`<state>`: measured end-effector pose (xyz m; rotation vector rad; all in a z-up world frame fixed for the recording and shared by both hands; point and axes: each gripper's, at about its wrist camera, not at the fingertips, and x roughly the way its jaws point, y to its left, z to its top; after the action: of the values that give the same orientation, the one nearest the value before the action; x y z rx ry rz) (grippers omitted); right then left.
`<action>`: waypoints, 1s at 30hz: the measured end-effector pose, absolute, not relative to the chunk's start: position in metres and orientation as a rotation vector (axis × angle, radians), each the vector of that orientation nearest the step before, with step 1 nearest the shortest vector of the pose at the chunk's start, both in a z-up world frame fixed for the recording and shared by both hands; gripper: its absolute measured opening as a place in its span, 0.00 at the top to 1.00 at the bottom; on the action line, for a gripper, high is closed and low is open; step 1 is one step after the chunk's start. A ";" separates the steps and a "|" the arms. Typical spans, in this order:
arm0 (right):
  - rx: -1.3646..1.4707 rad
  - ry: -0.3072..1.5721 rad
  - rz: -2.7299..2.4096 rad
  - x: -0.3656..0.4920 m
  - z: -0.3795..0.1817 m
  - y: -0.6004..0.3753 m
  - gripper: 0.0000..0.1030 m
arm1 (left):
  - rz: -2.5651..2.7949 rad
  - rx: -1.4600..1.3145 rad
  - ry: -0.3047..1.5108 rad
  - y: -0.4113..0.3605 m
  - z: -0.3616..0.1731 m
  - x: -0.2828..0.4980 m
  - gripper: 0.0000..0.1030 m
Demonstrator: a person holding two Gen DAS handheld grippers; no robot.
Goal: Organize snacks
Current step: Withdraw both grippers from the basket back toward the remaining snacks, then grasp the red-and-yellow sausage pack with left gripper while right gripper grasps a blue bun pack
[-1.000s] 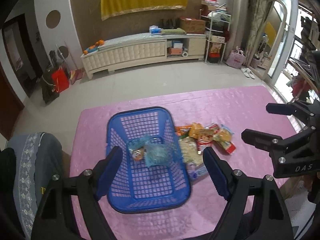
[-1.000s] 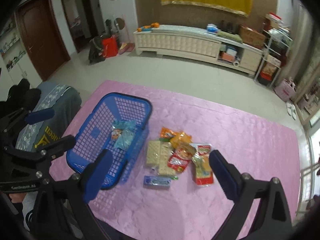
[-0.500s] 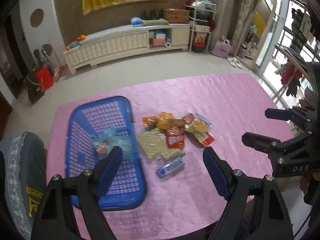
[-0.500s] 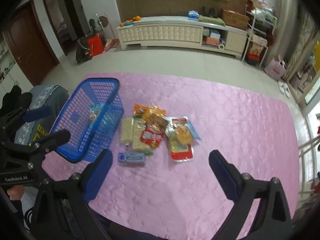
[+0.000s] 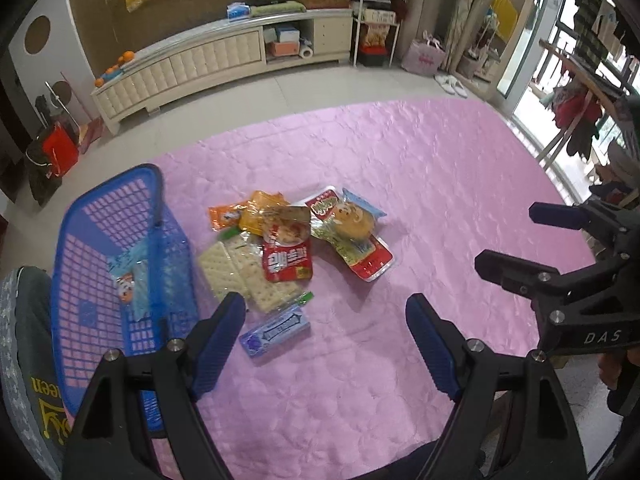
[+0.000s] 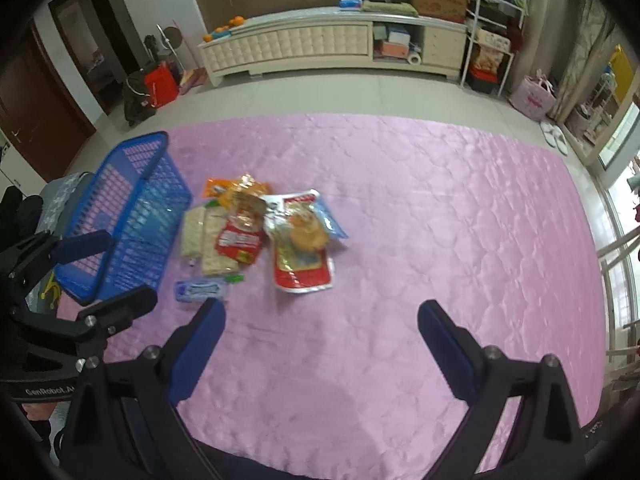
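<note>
Both my grippers, left gripper (image 5: pixel 326 312) and right gripper (image 6: pixel 322 322), hang spread and empty. My left has swung off the blue basket (image 5: pixel 76 236) toward the pile, so the next pick begins. Nearest: gum pack (image 5: pixel 276 330), flat on the pink cloth (image 5: pixel 440 184), long axis running left-near to right-far.

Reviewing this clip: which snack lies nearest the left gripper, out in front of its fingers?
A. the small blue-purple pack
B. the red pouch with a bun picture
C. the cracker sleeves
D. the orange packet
A: in the left wrist view the small blue-purple pack lies on the pink cloth closest to the open left gripper, nearer than the rest of the pile.
</note>
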<state>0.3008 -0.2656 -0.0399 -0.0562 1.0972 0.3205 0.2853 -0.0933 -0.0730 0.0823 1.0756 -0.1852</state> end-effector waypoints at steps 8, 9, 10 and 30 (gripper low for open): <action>-0.047 1.143 0.291 0.317 -0.074 -0.279 0.04 | -0.180 0.092 1.127 -0.111 -0.108 0.309 0.21; -0.043 1.151 0.287 0.319 -0.079 -0.281 0.04 | -0.174 0.092 1.134 -0.113 -0.113 0.313 0.21; -0.038 1.163 0.287 0.322 -0.084 -0.283 0.04 | -0.164 0.089 1.143 -0.113 -0.118 0.317 0.21; 0.023 1.207 0.279 0.364 -0.131 -0.303 0.04 | -0.112 0.002 1.299 -0.129 -0.204 0.379 0.42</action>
<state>0.3636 -0.3030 -0.1311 0.0230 1.2070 0.2787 0.3795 -0.1288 -0.2037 0.0022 1.2993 -0.1122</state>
